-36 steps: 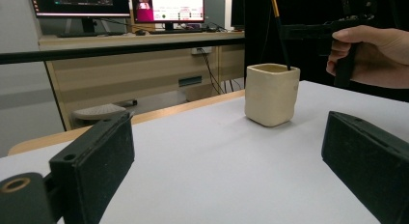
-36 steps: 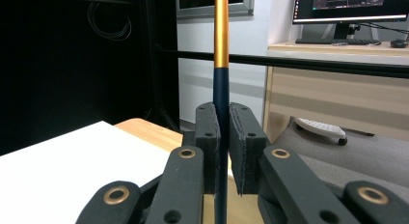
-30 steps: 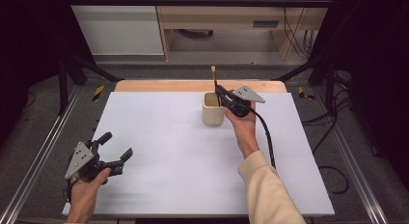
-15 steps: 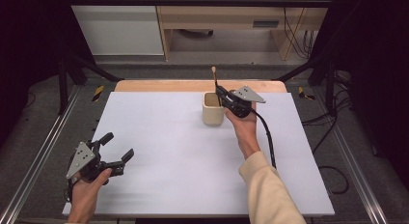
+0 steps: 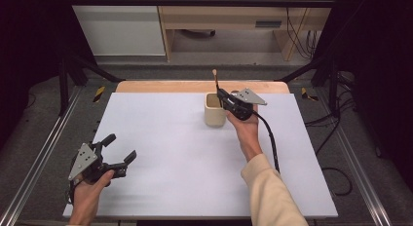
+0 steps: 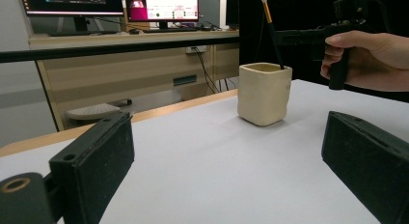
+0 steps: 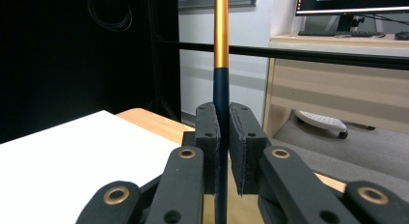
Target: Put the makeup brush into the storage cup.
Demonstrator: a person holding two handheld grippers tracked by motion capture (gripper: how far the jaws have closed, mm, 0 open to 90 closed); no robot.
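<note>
A: Where is the brush?

B: It stands straight up with its lower end inside the cup. The right gripper is squeezed tight on the dark part of its stick, just above the cup's rim.

A: Why hold it so straight?

B: I think so it can go in or out of the cup without bumping the wall.

A: And the cup?

B: It sits on the white table, near the far edge, with nothing steadying it.

A: What about the other hand?

B: The left gripper waits well away from the cup, near the front corner. Its jaws are wide apart and hold nothing.
</note>
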